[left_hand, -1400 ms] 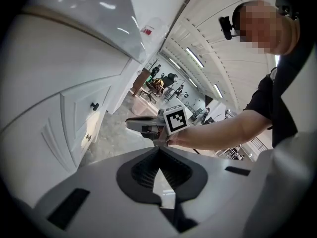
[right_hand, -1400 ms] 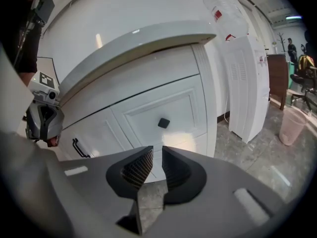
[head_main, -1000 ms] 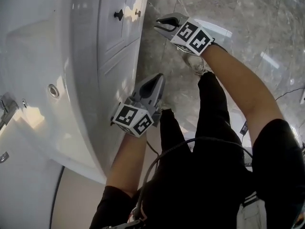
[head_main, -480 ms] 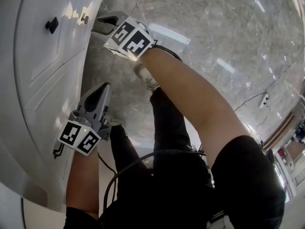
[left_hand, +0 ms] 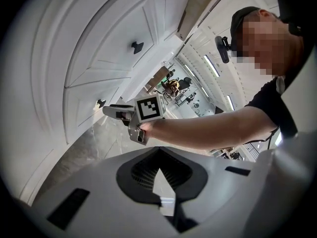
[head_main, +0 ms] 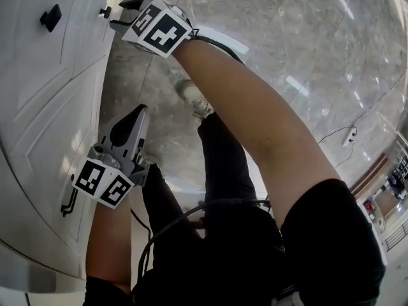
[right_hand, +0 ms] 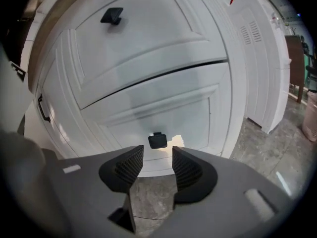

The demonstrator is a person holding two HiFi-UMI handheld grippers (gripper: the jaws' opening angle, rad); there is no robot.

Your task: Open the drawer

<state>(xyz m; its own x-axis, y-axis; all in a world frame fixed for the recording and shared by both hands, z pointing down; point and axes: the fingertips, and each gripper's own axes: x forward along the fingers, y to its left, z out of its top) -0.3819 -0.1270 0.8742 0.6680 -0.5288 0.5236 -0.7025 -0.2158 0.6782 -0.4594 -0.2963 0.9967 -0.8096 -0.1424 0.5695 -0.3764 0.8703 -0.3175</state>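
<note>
A grey marble floor point(head_main: 287, 43) with pale glints fills the room below the person, and a tall white cabinet point(head_main: 44, 126) with panelled fronts stands along its left edge. The lower drawer point(right_hand: 163, 108), the task's thing, sits shut under an upper drawer point(right_hand: 143, 29), with a thin dark seam between the two.

The right gripper point(head_main: 121, 14) is held out to the lower drawer's front. Its jaws have just been opening and stand wide apart, with nothing between the pads. The left gripper point(head_main: 137, 116) hangs near the person's leg, well back from the cabinet, jaws together and empty.

Only the right gripper view shows the lower drawer's small black knob point(right_hand: 157, 141) just ahead of the gap between the jaw tips, not yet between them, and the upper knob point(right_hand: 112, 16) high on the left. Only the left gripper view shows a long bright hall with ceiling lights behind the outstretched arm. Only the head view shows a thin cable point(head_main: 338, 132) on the floor.
</note>
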